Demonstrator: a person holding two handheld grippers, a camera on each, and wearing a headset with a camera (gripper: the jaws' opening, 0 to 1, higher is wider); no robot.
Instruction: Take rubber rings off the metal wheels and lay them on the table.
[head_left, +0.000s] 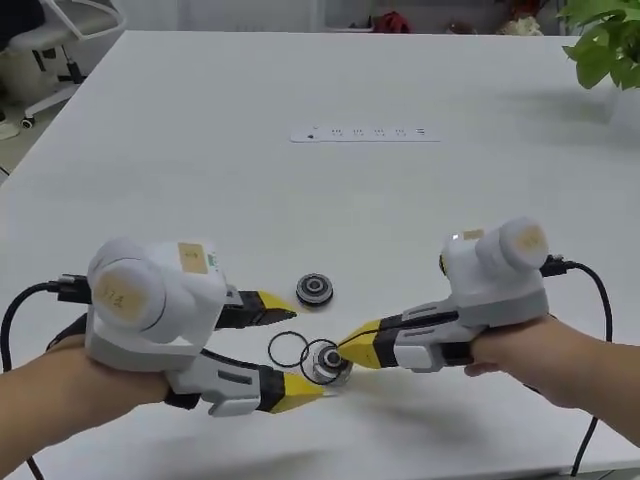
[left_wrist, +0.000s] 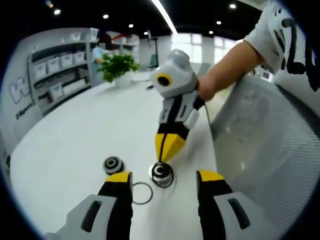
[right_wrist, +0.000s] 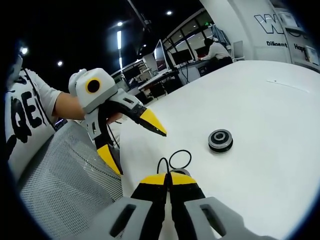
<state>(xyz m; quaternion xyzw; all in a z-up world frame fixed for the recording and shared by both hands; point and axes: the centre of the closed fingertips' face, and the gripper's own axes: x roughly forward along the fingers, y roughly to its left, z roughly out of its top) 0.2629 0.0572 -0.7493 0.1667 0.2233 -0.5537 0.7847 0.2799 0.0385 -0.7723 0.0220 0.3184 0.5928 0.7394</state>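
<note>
A metal wheel (head_left: 325, 363) (left_wrist: 161, 172) lies near the table's front edge. My right gripper (head_left: 350, 348) (left_wrist: 166, 150) (right_wrist: 168, 177) is shut at its top, pinching a loop of the black rubber ring (right_wrist: 161, 165); its jaws hide the wheel in the right gripper view. My left gripper (head_left: 292, 347) (left_wrist: 165, 176) (right_wrist: 134, 144) stands open, one jaw on each side of that wheel, touching nothing. A loose rubber ring (head_left: 288, 349) (left_wrist: 141, 192) (right_wrist: 180, 159) lies flat just left of the wheel. A second wheel (head_left: 315, 289) (left_wrist: 113, 164) (right_wrist: 220, 140), black-rimmed, sits a little farther back.
A white power strip (head_left: 365, 134) lies mid-table, far from the work. A green plant (head_left: 605, 45) (left_wrist: 117, 66) stands at the far right corner. An office chair (head_left: 60, 40) is beyond the left edge. The white table (head_left: 200, 150) stretches wide behind the wheels.
</note>
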